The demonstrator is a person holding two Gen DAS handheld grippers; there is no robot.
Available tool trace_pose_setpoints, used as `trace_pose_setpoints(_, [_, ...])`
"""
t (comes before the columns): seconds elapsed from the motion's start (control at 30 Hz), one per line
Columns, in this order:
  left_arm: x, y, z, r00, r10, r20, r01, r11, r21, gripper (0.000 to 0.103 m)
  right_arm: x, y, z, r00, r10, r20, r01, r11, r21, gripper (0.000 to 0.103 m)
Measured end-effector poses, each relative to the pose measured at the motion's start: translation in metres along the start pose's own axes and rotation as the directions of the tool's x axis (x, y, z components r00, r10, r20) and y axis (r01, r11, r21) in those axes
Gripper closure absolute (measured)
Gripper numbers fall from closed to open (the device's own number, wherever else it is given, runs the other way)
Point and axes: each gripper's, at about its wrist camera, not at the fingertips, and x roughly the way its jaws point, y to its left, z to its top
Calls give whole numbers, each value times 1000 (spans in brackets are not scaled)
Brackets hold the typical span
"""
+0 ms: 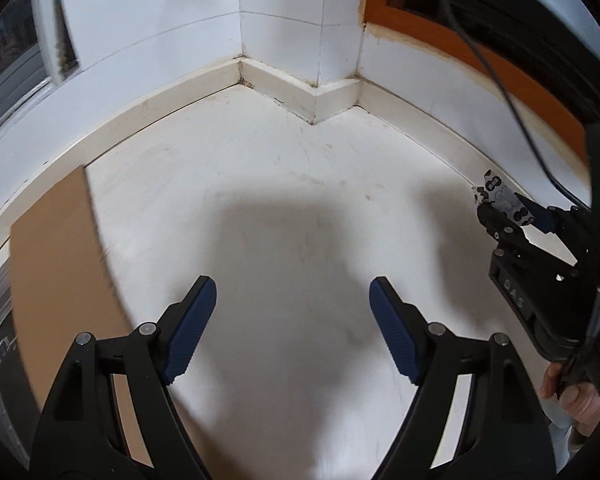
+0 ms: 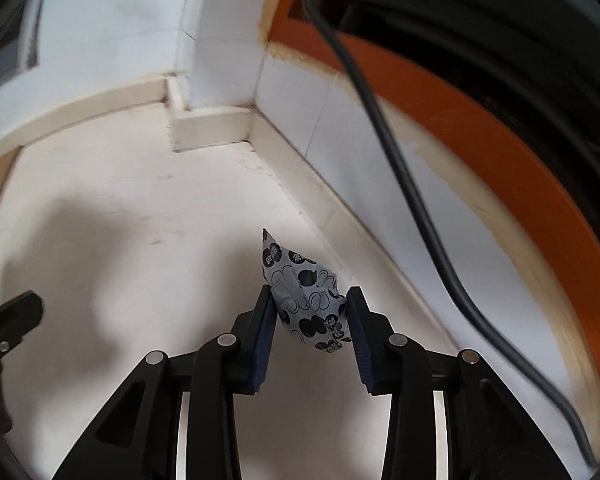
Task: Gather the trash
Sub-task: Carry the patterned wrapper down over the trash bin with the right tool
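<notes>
Two black arms with blue pads fill the bottom of the left wrist view: the left gripper (image 1: pixel 293 320), its jaws far apart with only bare white floor (image 1: pixel 284 184) between them. A dark shadow lies on the floor just past the pads.

From the right wrist view, the right gripper (image 2: pixel 308 320) has its blue pads (image 2: pixel 265 332) pressed on both sides of a wrapper (image 2: pixel 306 300). The wrapper is gray with black flower shapes and it is crumpled. Its pointed end sticks out past the pads, toward the wall corner (image 2: pixel 216 120). Its lower end is partly hidden behind the right pad. The wrapper sits close to the baseboard (image 2: pixel 324 204) that runs from the corner toward the camera. I cannot tell if it is lifted or touching the floor.

In the left wrist view the same gripper and wrapper show small at the right edge, and most of that tool is cut off. Part of a hand (image 1: pixel 576 396) on its handle peeks in at the bottom right.

A brown board (image 1: pixel 60 264) lies to the left of the corner, blurred and cut off by the picture edge. Something shiny and gray sits beside it at the far left, too blurred to name. A black cable (image 2: pixel 384 128) hangs across an orange frame (image 2: pixel 480 120) to the right of the corner. What is inside the frame is dark and hard to make out.
</notes>
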Motion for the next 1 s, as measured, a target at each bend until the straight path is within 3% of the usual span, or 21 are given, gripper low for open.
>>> trace_pose_setpoints(0.2, [-83,11,-53,999,-31,11,30,999,27,26,-100,0,-43,989,144,21,-145,988,47,69])
trace_pose_setpoints(0.53, [-222,16,-158,994,-54,94,44,994,105,26,-263,28,-130,958,276,79,-279,960,26,69])
trace_pose_setpoints(0.8, [-299,23,-244,990,-73,119,60,992,107,26,-388,64,-212,910,392,136,-393,919,-27,68])
trace_pose_setpoints(1.0, [-335,34,-311,990,-67,127,55,994,92,26,-467,89,-285,877,461,134,-458,887,-59,68])
